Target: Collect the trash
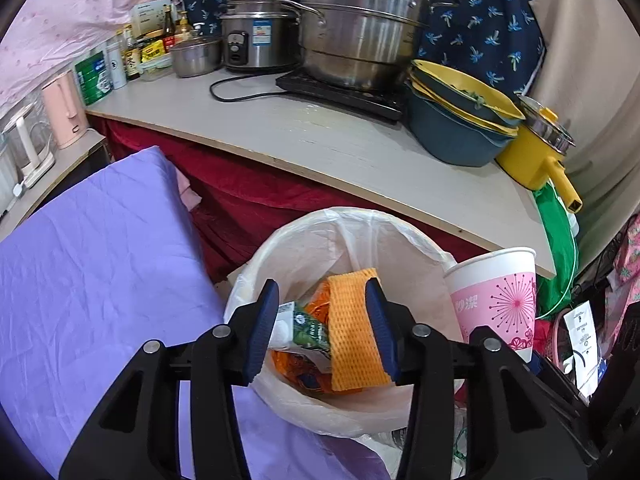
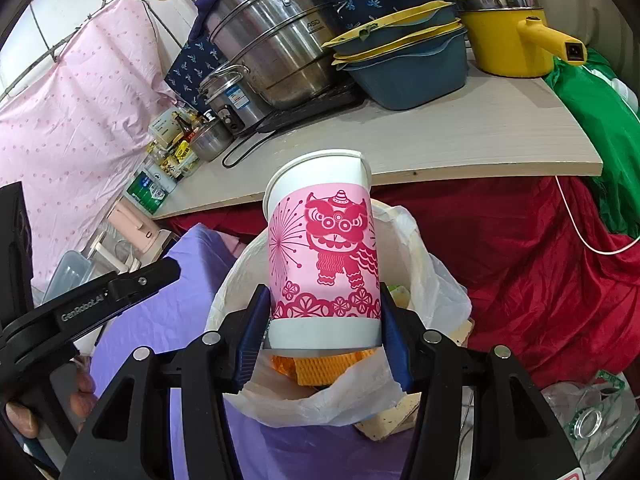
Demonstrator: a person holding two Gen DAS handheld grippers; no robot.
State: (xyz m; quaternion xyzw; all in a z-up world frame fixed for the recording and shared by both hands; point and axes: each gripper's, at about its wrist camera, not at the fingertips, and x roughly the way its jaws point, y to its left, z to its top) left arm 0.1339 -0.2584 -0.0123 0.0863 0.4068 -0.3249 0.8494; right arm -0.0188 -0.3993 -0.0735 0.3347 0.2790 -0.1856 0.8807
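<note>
Two grippers are hovering over the lined bin (image 1: 320, 240): right gripper (image 2: 324, 336) pinching a paper cup (image 2: 322, 256), left gripper (image 1: 322, 332) spread, holding nothing.

Your right tool (image 2: 323, 322) is clamped on the lower part of the paper cup (image 2: 322, 256), its blue pads (image 2: 251, 334) pressed against both sides, holding it upright with the mouth tilted slightly away from you. Your left tool (image 1: 322, 330) has its jaws spread wide and grips nothing, its blue pads (image 1: 262, 332) well apart. In the right wrist view your left tool reaches in from the left edge, with your left hand (image 2: 24, 416) wrapped around its handle at the lower left.
</note>
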